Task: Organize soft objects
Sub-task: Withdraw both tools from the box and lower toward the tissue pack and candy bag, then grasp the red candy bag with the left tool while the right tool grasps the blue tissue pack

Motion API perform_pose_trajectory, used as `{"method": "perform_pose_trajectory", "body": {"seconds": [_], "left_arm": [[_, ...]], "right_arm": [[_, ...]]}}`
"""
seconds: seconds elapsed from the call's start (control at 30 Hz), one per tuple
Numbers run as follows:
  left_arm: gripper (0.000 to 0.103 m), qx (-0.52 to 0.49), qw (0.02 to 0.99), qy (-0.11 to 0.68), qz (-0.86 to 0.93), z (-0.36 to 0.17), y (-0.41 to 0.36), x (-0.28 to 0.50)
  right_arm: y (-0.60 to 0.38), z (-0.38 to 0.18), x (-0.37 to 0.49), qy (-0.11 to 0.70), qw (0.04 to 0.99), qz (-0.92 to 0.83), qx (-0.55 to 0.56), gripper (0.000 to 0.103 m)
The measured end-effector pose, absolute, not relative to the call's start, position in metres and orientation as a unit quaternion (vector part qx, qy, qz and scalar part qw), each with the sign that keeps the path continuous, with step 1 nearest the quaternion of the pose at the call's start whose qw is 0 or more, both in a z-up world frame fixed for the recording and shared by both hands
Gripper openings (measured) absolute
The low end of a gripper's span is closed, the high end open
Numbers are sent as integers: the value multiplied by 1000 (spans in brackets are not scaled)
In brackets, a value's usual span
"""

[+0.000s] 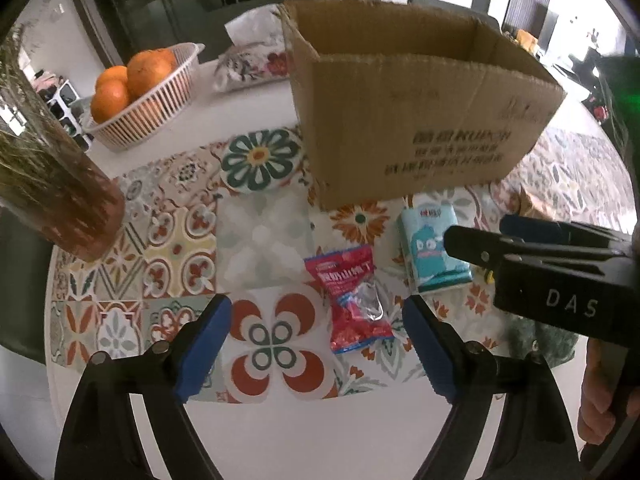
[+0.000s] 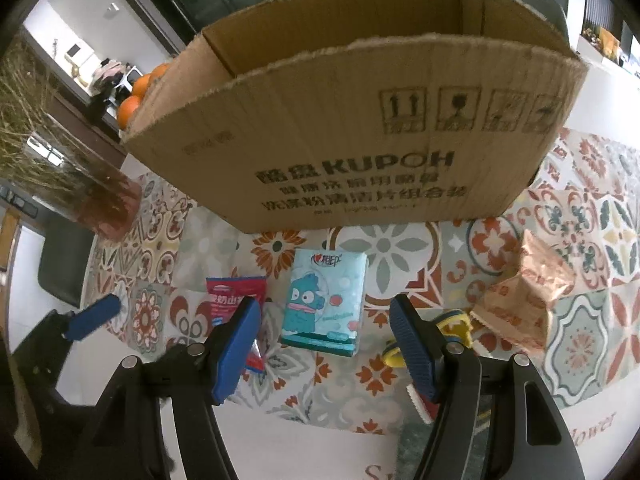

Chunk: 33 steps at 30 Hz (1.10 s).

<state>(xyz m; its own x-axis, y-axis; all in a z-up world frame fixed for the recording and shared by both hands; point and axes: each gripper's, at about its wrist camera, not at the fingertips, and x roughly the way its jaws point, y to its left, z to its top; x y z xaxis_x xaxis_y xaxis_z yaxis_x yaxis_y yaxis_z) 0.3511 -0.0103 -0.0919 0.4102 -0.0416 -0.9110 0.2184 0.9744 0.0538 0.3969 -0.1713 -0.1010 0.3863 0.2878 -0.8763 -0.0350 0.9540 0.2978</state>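
Observation:
A red snack packet [image 1: 352, 300] lies on the patterned tablecloth [image 1: 172, 256], just ahead of my left gripper [image 1: 316, 312] and nearer its right finger; the jaws stand wide open with nothing touching the pads. Beside it lies a teal cartoon tissue pack [image 1: 432, 256]. In the right wrist view this tissue pack [image 2: 324, 280] lies ahead between the fingers of my right gripper [image 2: 326, 304], which is open, pads apart from it. The red packet [image 2: 236, 292] is partly hidden behind that gripper's left finger. An open cardboard box [image 2: 360, 140] stands right behind both items.
A crumpled orange bag [image 2: 528, 296] and a yellow-blue object [image 2: 452, 320] lie to the right. A basket of oranges [image 1: 152, 92], a glass vase of dried grass [image 1: 52, 184], a round floral coaster [image 1: 260, 160] and a floral tissue bag [image 1: 248, 64] are left and behind.

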Motion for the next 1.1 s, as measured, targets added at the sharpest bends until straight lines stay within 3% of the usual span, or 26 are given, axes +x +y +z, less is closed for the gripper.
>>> {"method": "perform_pose_trajectory", "body": {"seconds": [0.57, 1.1], "left_arm": [[81, 45, 822, 560, -89, -144, -14, 359], [56, 55, 820, 564, -80, -167, -30, 379]], "right_arm": [[-155, -133, 409, 554, 818, 99, 119, 68], [-136, -158, 426, 572, 810, 84, 103, 68]]}}
